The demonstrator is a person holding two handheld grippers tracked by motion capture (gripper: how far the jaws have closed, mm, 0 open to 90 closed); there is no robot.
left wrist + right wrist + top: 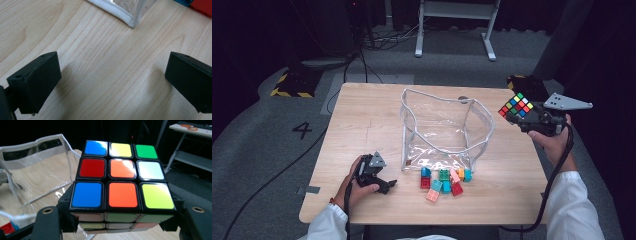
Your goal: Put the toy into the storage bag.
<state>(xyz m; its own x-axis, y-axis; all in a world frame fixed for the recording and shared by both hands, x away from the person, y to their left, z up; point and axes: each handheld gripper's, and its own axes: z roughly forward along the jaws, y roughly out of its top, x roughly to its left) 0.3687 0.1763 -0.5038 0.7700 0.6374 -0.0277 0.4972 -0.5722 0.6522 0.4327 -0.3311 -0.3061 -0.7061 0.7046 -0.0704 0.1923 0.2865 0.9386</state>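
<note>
The right gripper (517, 111) is clamped on a puzzle cube (515, 105), one jaw pressed against each side of it, and holds it in the air off the right edge of the worktop (362, 120), level with the far half. In the right gripper view the cube (122, 180) sits squarely between the jaws, its top face a mix of blue, yellow, green, red, orange and white squares.

The left gripper (384, 184) rests low near the front left corner of the worktop, held in the person's left hand (357, 185). Its jaws stand wide apart with bare wood (112, 75) between them.

A clear plastic bag (439, 127) with white trim stands open near the middle of the worktop, to the left of the raised cube. In the left gripper view a corner of the bag (125, 15) lies just ahead of the open jaws.

A cluster of toy bricks (444, 181) in red, blue, teal, green, pink and orange lies just in front of the bag, towards the front edge.
</note>
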